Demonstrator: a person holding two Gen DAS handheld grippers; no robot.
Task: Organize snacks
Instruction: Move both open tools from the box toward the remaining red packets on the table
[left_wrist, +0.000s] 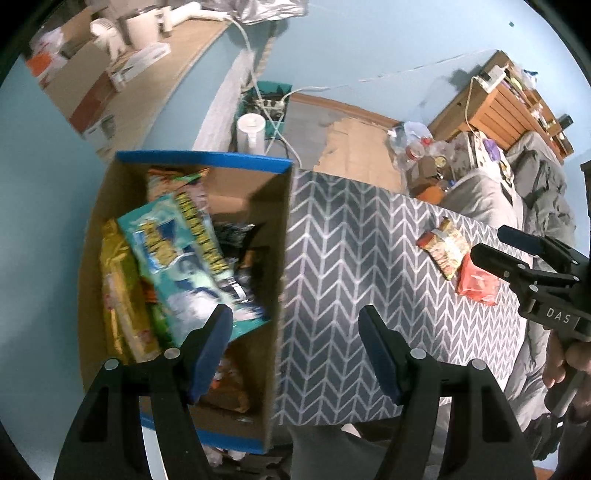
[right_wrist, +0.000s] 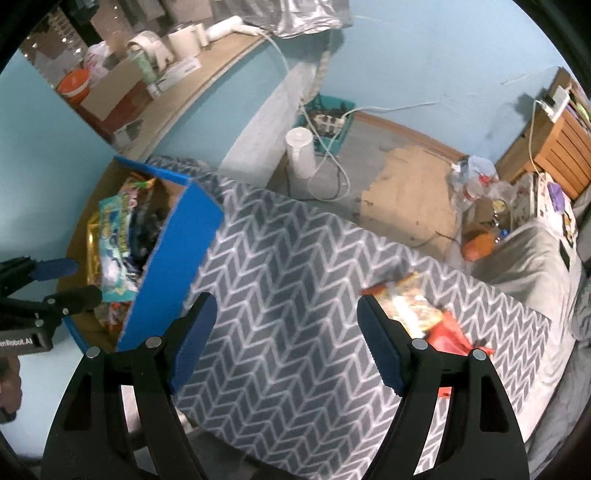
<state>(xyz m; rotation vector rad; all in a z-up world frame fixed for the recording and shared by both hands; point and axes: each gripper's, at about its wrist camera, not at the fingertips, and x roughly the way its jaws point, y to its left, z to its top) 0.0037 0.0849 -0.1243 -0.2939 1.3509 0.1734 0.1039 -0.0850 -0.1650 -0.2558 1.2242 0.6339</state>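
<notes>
While both tools hang spread and empty, your left tool (left_wrist: 295, 343) sits over the snack box (left_wrist: 199, 162), already stuffed w/ packets. Your right tool (right_wrist: 286, 336) is near the two loose packets on the patterned counter (right_wrist: 295, 258): a yellow-red snack packet (left_wrist: 445, 248) overlapping an orange packet (left_wrist: 477, 282). They're probably light, soft, crinkly and slick, so I'd pinch a crimped end seam, not the puffed middle. Packet print is too blurred to read; "DAS" shows on the right tool, "Robot.AI" on the left.

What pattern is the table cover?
Grey with white chevrons, clearest in the right wrist view.
</notes>
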